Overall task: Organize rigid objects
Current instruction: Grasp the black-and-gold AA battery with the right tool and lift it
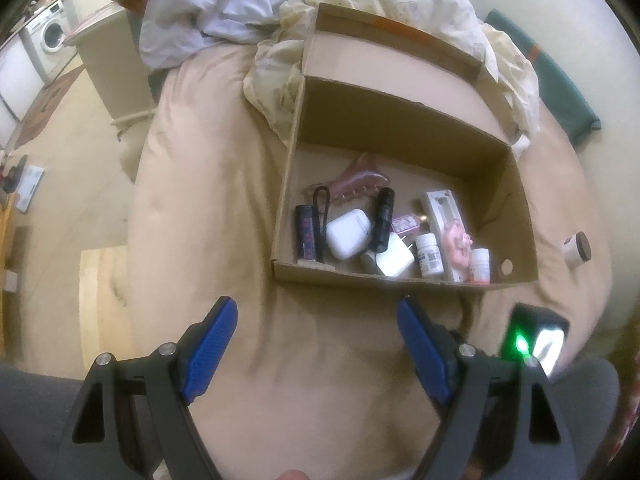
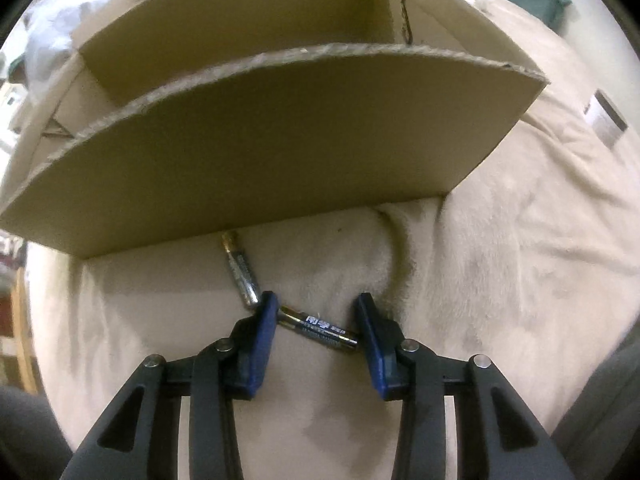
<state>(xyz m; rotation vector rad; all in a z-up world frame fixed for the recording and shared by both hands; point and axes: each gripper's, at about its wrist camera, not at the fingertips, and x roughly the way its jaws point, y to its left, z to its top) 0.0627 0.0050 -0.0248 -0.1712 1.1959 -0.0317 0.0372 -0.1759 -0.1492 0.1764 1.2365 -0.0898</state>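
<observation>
An open cardboard box (image 1: 516, 208) sits on a beige blanket and holds several small items: a white earbud case (image 1: 347, 233), a white charger (image 1: 397, 259), a black tube (image 1: 384, 218), a pink hair claw (image 1: 360, 178) and small white bottles (image 1: 430, 255). My left gripper (image 1: 316, 312) is open and empty, just in front of the box. In the right wrist view, my right gripper (image 2: 316, 308) is open, its blue fingers straddling a battery (image 2: 320, 330) that lies on the blanket. A second battery (image 2: 240, 268) lies just beyond, by the box wall (image 2: 280, 152).
A small round jar (image 1: 578, 249) lies on the blanket right of the box. A black device with a green light (image 1: 534, 338) shows near my left gripper. Rumpled bedding (image 1: 280, 8) is piled behind the box. A flat silver packet (image 2: 604, 118) lies at the right.
</observation>
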